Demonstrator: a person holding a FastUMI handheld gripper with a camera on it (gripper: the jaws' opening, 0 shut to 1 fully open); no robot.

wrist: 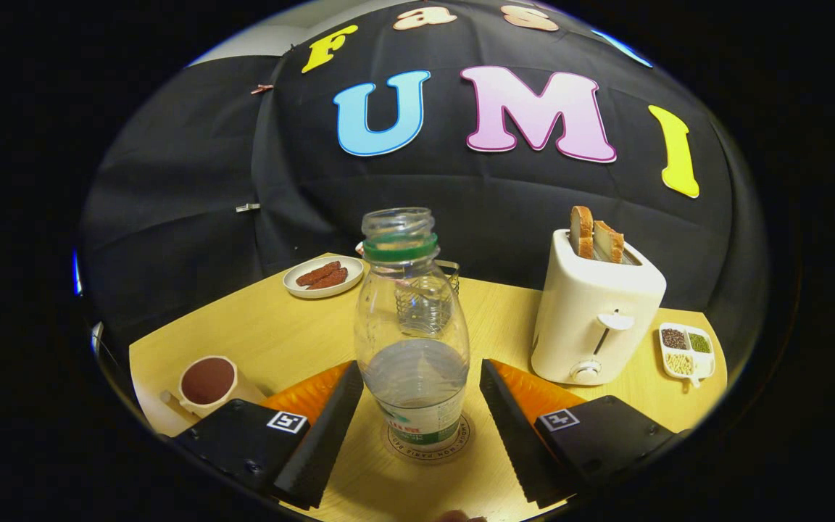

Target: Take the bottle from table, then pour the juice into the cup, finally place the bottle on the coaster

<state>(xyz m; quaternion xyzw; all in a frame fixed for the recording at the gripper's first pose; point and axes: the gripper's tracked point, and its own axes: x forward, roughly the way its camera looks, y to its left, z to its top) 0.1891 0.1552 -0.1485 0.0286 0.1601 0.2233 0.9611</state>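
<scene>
A clear plastic bottle [412, 333] with no cap and a green neck ring stands upright on a round coaster [428, 444] on the wooden table [280, 333]. Clear liquid fills roughly its lower third. My gripper [417, 413] is open: its two black ridged fingers [334, 420] flank the bottle's base, with a gap showing on each side. A cream cup [207, 384] holding dark reddish liquid stands to the left, just beyond the left finger.
A white toaster [595, 319] with two bread slices stands right of the bottle. A small divided dish of grains [687, 351] lies beyond it. A plate with brown pieces [323, 277] and a wire basket [446, 279] sit at the table's back.
</scene>
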